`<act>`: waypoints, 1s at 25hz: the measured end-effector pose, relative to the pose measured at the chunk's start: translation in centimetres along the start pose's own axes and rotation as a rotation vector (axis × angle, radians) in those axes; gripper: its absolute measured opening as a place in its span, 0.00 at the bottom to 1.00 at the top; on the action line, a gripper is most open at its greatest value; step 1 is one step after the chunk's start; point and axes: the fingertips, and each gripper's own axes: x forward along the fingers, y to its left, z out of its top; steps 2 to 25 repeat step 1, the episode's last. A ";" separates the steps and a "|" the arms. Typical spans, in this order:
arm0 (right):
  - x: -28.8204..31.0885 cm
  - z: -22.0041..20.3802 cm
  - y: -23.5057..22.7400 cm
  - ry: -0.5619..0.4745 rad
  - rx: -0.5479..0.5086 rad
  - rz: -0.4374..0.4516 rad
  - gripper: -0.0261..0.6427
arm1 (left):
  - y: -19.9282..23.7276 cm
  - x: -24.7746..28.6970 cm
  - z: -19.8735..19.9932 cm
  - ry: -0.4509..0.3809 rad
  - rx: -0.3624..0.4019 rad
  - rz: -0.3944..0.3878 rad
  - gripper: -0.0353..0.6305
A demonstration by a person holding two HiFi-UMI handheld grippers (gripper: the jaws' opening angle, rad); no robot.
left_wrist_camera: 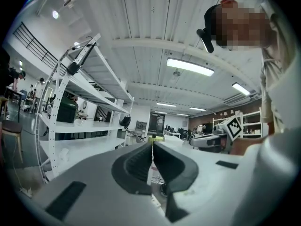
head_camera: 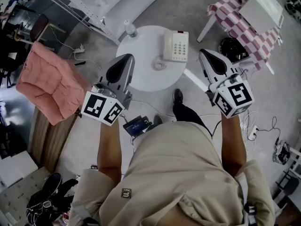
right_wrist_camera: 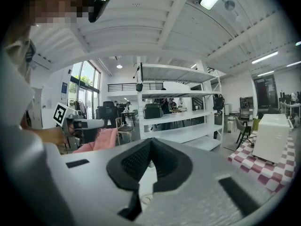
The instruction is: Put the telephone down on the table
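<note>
head view: telephone (head_camera: 176, 45) lies flat on round table (head_camera: 146, 41), long axis near-to-far, beyond and between both grippers. right gripper (head_camera: 203, 53) nearer than left gripper (head_camera: 126, 57). both closed tight, empty.

The head view looks steeply down from above the person onto the left gripper (head_camera: 125, 57), the right gripper (head_camera: 203, 52) and the round surface (head_camera: 143, 44) just beyond both jaws. Each gripper view sits close behind its own shut jaws and looks roughly level into the room. These 2 views share the white shelving (left_wrist_camera: 84, 125) beyond the jaws, and each catches the other gripper off to 1 side of its jaws.
</note>
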 end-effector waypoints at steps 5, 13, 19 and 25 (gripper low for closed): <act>-0.5 0.2 0.5 -0.001 -0.005 -0.004 0.02 | -0.2 -0.4 0.3 -0.004 0.005 -0.006 0.07; -0.5 0.2 0.5 -0.001 -0.005 -0.004 0.02 | -0.2 -0.4 0.3 -0.004 0.005 -0.006 0.07; -0.5 0.2 0.5 -0.001 -0.005 -0.004 0.02 | -0.2 -0.4 0.3 -0.004 0.005 -0.006 0.07; -0.5 0.2 0.5 -0.001 -0.005 -0.004 0.02 | -0.2 -0.4 0.3 -0.004 0.005 -0.006 0.07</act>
